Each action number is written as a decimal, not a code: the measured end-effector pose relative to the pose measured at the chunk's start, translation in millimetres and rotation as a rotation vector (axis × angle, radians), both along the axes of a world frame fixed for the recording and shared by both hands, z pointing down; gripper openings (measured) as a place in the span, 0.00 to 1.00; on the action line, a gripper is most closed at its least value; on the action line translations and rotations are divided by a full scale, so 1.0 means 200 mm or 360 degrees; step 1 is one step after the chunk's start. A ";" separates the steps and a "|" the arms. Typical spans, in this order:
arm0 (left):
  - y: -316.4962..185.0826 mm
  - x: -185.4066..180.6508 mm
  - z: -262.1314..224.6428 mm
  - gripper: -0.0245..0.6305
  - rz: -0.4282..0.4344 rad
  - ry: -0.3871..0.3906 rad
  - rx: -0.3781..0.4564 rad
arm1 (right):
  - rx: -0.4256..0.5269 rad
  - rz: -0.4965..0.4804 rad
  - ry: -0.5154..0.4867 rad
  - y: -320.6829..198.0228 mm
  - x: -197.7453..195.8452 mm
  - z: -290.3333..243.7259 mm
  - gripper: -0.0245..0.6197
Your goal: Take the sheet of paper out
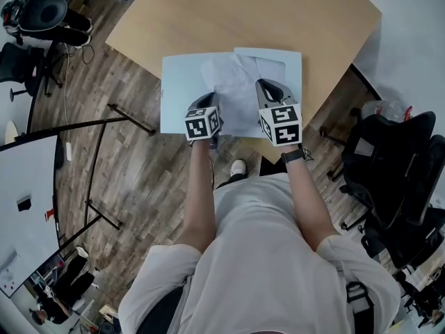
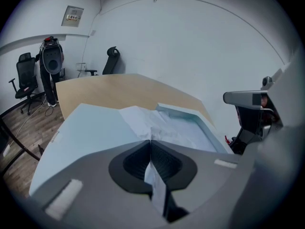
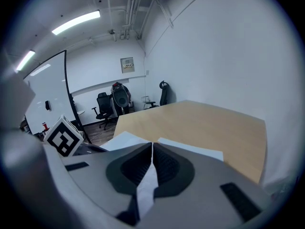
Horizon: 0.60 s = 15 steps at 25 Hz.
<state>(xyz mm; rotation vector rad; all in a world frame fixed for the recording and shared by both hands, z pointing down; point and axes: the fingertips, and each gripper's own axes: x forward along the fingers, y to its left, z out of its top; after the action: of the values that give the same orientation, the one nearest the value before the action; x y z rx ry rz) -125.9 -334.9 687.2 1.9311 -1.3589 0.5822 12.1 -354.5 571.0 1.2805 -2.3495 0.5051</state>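
Observation:
A light blue folder (image 1: 179, 82) lies open on the wooden table (image 1: 208, 12). A crumpled white sheet of paper (image 1: 233, 89) spreads over the folder's middle. My left gripper (image 1: 212, 101) is shut on the paper's near left edge, and a strip of paper (image 2: 155, 185) runs back between its closed jaws. In the left gripper view the paper (image 2: 152, 120) rises out of the folder (image 2: 86, 128). My right gripper (image 1: 263, 83) is shut on the sheet's right part, where a white strip (image 3: 147, 185) shows between its jaws. Both grippers (image 2: 150, 142) (image 3: 152, 144) point down over the near half of the folder.
The table's near edge (image 1: 139, 61) lies just under the folder, with wood floor beyond it. Black office chairs (image 1: 396, 158) stand at the right. A whiteboard on a stand (image 1: 28, 200) is at the left. The far half of the table (image 3: 205, 123) is bare wood.

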 end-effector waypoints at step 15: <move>0.04 -0.19 -0.30 0.06 -0.0021 -0.0006 0.0232 | 0.0175 0.0160 0.0035 0.13 0.10 -0.24 0.06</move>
<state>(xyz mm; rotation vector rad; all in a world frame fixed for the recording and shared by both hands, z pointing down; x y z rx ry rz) -163.0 -327.0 628.1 2.0355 -1.4501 0.4923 31.6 -329.4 522.7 1.4522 -2.3322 0.3950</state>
